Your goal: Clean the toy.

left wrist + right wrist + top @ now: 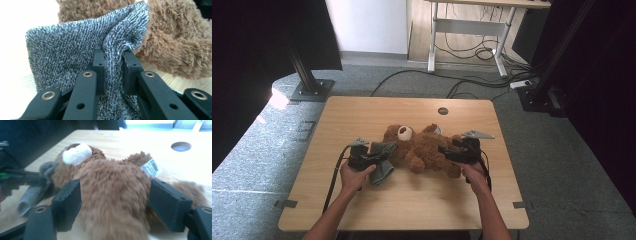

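Grey sock [82, 47] pinched in left gripper [113, 67] (right gripper [113, 202] spread around teddy bear [110, 182]).

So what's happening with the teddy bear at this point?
A person works at the wooden table with a gripper in each hand. The left gripper is shut on a fold of a grey knit garment that lies against the brown teddy bear. The right gripper is open, its jaws straddling the bear's furry body. The bear lies on the tabletop; the garment is not on it yet.
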The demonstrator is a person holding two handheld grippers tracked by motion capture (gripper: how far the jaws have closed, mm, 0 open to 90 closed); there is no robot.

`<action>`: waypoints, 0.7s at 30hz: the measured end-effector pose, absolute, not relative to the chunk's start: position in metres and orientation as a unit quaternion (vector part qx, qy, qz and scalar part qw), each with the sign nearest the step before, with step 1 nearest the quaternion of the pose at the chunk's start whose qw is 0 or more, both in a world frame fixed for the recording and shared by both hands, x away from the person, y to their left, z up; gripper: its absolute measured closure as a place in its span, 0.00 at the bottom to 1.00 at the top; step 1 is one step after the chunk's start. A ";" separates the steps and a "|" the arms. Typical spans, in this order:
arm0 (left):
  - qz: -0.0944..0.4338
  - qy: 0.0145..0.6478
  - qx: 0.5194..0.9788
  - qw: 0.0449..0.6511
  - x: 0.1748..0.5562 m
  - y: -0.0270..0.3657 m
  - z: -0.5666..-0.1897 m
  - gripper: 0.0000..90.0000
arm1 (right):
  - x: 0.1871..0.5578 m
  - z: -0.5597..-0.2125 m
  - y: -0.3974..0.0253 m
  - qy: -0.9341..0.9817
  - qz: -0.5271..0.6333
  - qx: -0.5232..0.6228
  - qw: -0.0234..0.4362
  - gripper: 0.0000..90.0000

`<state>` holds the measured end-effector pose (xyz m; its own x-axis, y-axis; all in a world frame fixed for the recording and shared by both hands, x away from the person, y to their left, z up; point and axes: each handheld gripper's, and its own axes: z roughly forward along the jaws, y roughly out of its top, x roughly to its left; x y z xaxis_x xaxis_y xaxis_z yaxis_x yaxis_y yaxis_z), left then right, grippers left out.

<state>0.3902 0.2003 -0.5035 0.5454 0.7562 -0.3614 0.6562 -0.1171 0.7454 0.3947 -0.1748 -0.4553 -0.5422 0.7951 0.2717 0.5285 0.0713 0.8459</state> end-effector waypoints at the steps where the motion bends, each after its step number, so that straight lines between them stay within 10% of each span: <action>1: 0.053 0.474 0.745 0.465 0.390 0.200 -0.504 0.83 | 0.402 -0.455 -0.169 0.723 0.497 0.461 0.131 0.27; 11: 0.051 0.476 0.747 0.460 0.391 0.201 -0.505 0.83 | 0.433 -0.485 -0.143 0.740 0.444 0.497 0.091 0.16; 21: 0.050 0.475 0.749 0.460 0.385 0.203 -0.503 0.83 | 0.415 -0.500 -0.148 0.743 0.481 0.454 0.101 0.61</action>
